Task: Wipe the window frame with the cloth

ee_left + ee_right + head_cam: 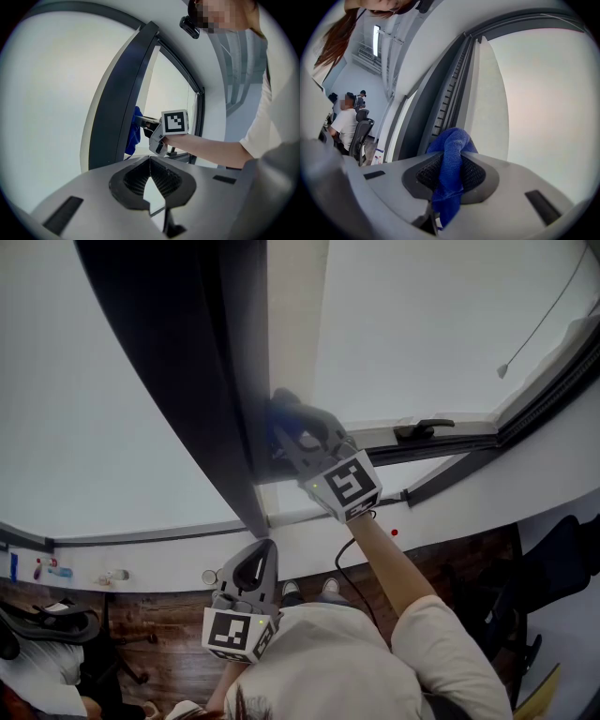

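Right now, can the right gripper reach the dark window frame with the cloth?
Probably yes: the right gripper has its jaws shut on the blue cloth, which looks pressed against the dark frame, nothing between.

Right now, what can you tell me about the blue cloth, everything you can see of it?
The cloth is deep blue with a fine, microfibre-like weave. It is bunched into a fold and clamped between the jaws of the right gripper. A rounded hump sticks out past the tips and a loose tail hangs behind them. The hump sits against the dark upright window frame, beside the bright pane. Nothing else appears to touch it.
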Motion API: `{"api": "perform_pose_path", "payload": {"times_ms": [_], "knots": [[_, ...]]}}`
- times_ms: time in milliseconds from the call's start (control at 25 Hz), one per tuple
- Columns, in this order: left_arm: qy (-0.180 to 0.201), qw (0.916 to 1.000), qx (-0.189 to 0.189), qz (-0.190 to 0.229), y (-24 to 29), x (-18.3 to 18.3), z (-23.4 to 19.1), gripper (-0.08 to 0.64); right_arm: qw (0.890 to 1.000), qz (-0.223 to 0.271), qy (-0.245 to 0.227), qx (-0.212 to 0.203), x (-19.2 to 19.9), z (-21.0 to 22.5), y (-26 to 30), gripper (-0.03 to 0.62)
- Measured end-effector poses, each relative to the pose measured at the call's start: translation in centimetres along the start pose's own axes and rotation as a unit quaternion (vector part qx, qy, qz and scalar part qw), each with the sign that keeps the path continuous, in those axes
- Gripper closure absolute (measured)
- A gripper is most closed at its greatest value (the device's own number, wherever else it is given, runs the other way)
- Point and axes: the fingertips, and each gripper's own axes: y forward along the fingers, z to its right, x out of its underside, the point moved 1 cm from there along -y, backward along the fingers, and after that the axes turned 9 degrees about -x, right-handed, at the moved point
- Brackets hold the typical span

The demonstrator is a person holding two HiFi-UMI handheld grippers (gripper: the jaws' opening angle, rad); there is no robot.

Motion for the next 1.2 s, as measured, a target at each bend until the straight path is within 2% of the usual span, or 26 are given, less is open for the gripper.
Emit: {"api": "perform_pose_path", "payload": {"times_ms": [400,800,1000,1200], "knots": [[0.001,1.0,-0.001,-0.003,0.3,-0.1,-0.2,0.551,1.0,-0.006,0.019,0.012,2.1,0.0,0.1,0.514],[0.0,1.0,-0.008,-0.003,-0.1,-0.1,-0.4,0.551,0.999,-0.031,0.039,0.01,4.9,-0.8,0.2,0.514],[0.0,1.0,-0.009,0.001,-0.3,-0.2,-0.2,0.551,0.997,-0.062,0.056,0.008,7.3,-1.5,0.2,0.514],[0.003,0.9999,-0.014,0.002,-0.4,-0.4,-0.3,0.551,0.996,-0.062,0.063,0.013,8.0,-1.7,0.2,0.515]]}}
